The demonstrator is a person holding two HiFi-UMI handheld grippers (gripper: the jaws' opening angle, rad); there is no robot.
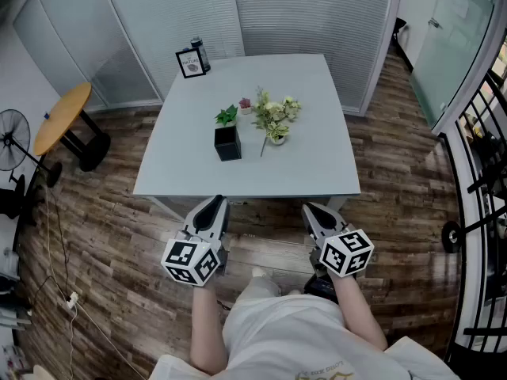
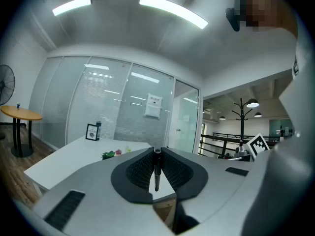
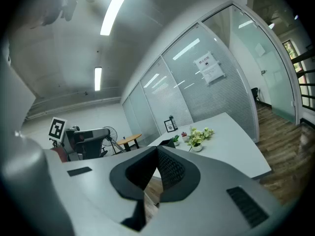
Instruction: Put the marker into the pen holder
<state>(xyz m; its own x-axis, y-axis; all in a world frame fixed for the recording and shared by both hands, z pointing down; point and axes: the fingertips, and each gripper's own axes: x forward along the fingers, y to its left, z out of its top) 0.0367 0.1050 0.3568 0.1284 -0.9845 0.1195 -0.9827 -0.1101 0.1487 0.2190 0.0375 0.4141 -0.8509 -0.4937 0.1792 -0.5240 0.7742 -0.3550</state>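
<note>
Left gripper (image 2: 156,151) clamped on the black marker (image 2: 157,175); right gripper (image 3: 156,150) closed, empty. Risk: the marker may pivot between the pads, missing the pen holder (image 1: 227,143) beside the potted plant (image 1: 226,116).

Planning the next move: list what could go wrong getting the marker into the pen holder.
1. The thin marker is pinched between the left hand-held gripper's pads. It may slip or twist on the way to the table.
2. The pen holder is small, with a plant and flowers close by. A sloppy approach could knock them or miss the opening.
</note>
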